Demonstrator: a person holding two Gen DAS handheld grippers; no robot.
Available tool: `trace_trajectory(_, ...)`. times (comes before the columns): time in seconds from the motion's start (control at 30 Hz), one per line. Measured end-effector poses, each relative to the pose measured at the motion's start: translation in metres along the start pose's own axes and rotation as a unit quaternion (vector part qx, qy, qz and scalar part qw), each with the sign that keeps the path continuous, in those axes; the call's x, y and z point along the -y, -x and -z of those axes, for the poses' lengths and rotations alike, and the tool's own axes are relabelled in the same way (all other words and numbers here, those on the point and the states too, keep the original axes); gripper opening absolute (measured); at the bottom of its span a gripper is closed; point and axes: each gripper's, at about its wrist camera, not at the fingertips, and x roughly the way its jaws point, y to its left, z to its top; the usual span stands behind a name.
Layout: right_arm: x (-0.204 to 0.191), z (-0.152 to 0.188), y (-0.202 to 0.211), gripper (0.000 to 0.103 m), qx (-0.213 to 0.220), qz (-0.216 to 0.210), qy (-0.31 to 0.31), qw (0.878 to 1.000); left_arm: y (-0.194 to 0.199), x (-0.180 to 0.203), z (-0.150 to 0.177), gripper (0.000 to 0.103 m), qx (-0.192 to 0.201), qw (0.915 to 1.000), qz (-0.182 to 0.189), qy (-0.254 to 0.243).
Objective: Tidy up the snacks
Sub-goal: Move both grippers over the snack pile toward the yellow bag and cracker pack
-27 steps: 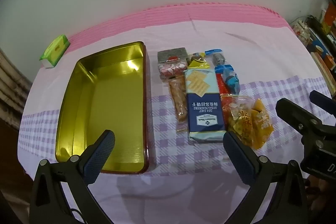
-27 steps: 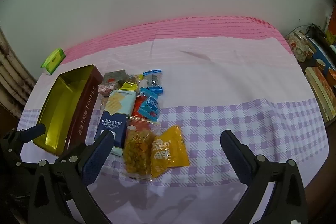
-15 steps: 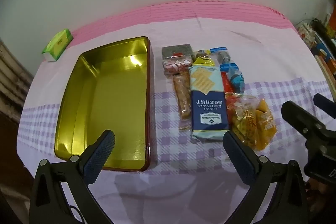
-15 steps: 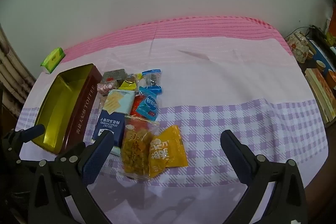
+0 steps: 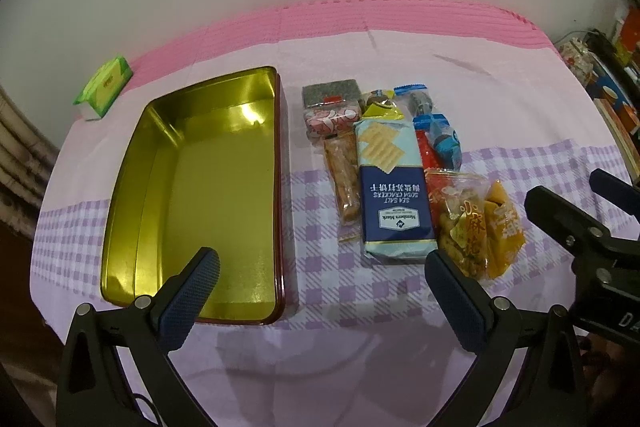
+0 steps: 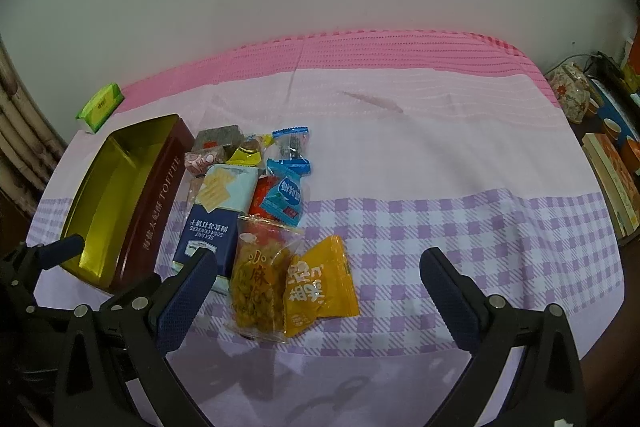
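Note:
An empty gold-lined tin point(image 5: 208, 187) point(image 6: 120, 195) with dark red sides lies on the table's left. Right of it sits a cluster of snacks: a blue sea salt cracker pack point(image 5: 394, 187) point(image 6: 212, 219), a clear bag of fried bits point(image 5: 460, 223) point(image 6: 260, 283), a yellow packet point(image 5: 504, 227) point(image 6: 320, 287), a long biscuit stick point(image 5: 344, 179), a pink candy pack point(image 5: 332, 119) and a blue wrapped sweet point(image 5: 440, 139) point(image 6: 286, 195). My left gripper point(image 5: 318, 291) hovers open above the table's near edge. My right gripper point(image 6: 316, 295) hangs open over the yellow packet, holding nothing.
A green tissue pack point(image 5: 104, 87) point(image 6: 100, 107) lies at the back left by the wall. A pink and purple checked cloth point(image 6: 440, 227) covers the table. A patterned teapot point(image 6: 572, 91), cups and books stand off the right edge.
Both views have shifted a little: the tin and snacks sit slightly higher and further right in the left wrist view. Both grippers stay wide open and nothing was touched.

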Motion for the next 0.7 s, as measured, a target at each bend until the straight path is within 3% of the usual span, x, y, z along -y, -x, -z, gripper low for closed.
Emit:
trace_trajectory(0.3, -0.0004, 0.0012, -0.0048, 0.101, -0.006, 0.006, 0.003, 1.000, 0.0034, 0.0027, 0.0011, 0.102, 0.011, 0.9998, -0.004, -0.019)
trace_trajectory(0.7, -0.0022, 0.0017, -0.0067, 0.100, -0.008, 0.005, 0.004, 1.000, 0.0100, -0.0005, 0.0037, 0.099, 0.031, 0.9992, 0.021, -0.017)
